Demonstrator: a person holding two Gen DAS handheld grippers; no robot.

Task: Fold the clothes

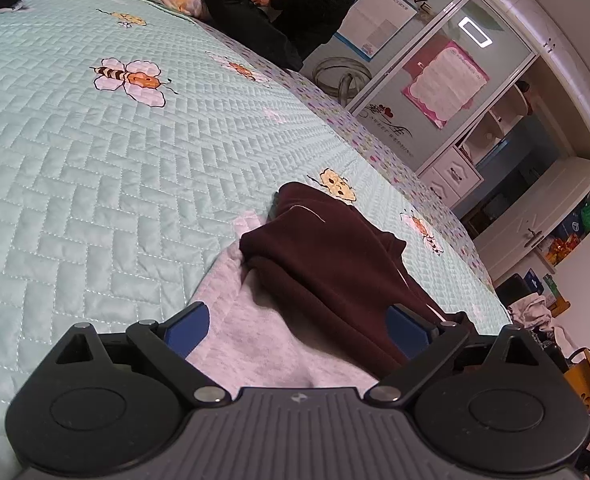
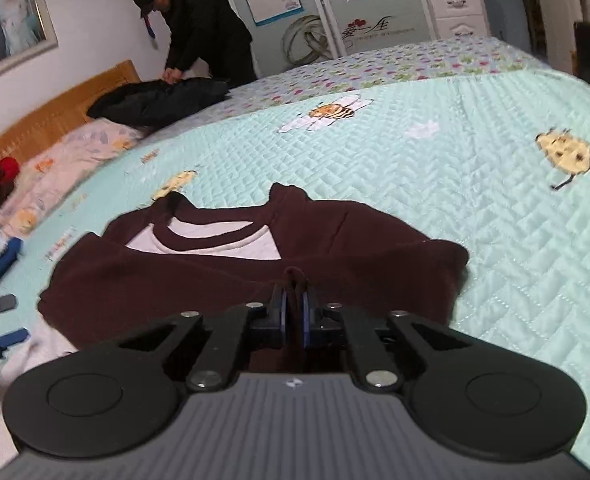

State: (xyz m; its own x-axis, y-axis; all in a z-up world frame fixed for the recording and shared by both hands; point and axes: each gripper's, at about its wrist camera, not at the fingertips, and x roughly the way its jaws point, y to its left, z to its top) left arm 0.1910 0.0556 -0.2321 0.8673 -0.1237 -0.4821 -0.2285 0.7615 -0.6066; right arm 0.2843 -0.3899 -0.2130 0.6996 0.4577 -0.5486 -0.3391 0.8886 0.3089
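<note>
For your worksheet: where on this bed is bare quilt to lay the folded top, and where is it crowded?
Free: quilt right of the maroon top, and beyond its collar. Crowded: the pillow side, with a dark jacket and another person.

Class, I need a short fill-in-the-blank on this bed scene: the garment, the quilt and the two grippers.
The dark maroon fleece sweatshirt lies on a mint green quilted bedspread printed with cartoon ____.
The right gripper is ____ on a pinch of the sweatshirt's cloth.
The left gripper has its blue-padded fingers spread ____.
The sweatshirt's inner lining at the neck is pale ____.

Missing words: bees; shut; open; grey
</note>
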